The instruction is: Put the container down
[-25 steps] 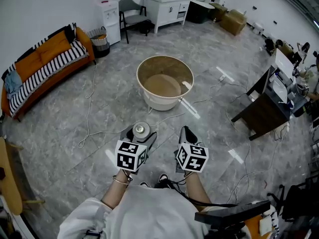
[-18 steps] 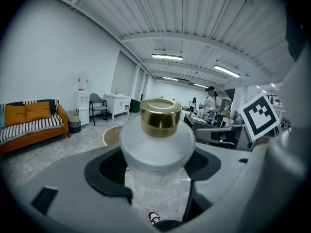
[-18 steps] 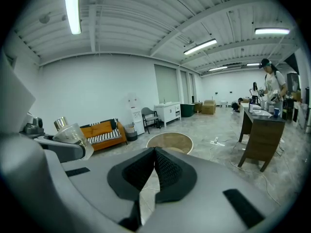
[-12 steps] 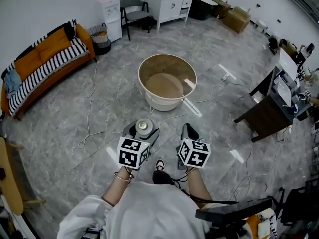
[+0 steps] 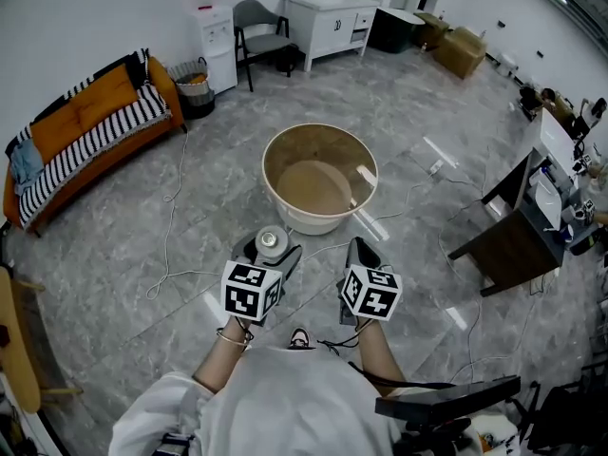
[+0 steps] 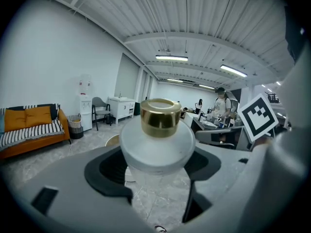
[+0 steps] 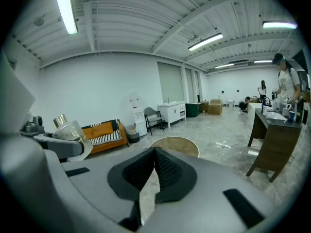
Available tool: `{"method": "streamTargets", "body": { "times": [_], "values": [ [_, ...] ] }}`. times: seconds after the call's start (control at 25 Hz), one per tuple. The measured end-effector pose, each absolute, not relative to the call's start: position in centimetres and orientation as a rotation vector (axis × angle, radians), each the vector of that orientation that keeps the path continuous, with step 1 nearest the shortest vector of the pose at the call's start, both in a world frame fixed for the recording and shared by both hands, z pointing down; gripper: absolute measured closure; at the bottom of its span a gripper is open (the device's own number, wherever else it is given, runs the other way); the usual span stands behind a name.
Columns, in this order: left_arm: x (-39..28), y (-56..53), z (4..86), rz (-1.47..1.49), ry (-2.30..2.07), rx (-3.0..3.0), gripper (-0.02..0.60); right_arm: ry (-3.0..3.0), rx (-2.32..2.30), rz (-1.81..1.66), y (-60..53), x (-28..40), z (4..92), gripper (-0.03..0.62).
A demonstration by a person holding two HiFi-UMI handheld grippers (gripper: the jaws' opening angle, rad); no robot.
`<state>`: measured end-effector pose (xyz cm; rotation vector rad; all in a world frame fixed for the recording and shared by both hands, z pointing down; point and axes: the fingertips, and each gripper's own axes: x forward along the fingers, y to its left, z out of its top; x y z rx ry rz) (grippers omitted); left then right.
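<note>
My left hand-held gripper (image 6: 156,168) is clamped on the container (image 6: 156,147), a pad on either side of its frosted, see-through body. A pale rounded shoulder bulges above the jaws, topped by a shiny gold cap (image 6: 160,116). The container stands upright in the air over the grey marble floor (image 5: 104,226), just in front of me. Beside it, my right hand-held gripper (image 7: 154,154) has its jaws pressed together on nothing. Ahead, on the floor, sits a round beige tub (image 5: 309,218).
</note>
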<state>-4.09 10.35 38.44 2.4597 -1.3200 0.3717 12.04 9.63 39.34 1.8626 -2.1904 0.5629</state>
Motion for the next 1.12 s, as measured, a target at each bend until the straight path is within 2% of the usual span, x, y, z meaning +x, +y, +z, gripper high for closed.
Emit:
{"method": "streamTargets", "body": {
  "times": [0.64, 1.12],
  "values": [
    [-0.4, -0.1, 37.3, 0.375, -1.393, 2.451, 0.244, -2.24, 1.823, 0.568, -1.8, 16.4, 38.6, 0.571],
    [2.1, -3.0, 38.3, 0.4, -1.396, 2.422, 0.244, -2.235, 1.824, 0.647, -5.1, 19.5, 39.6, 0.571]
  ]
}}
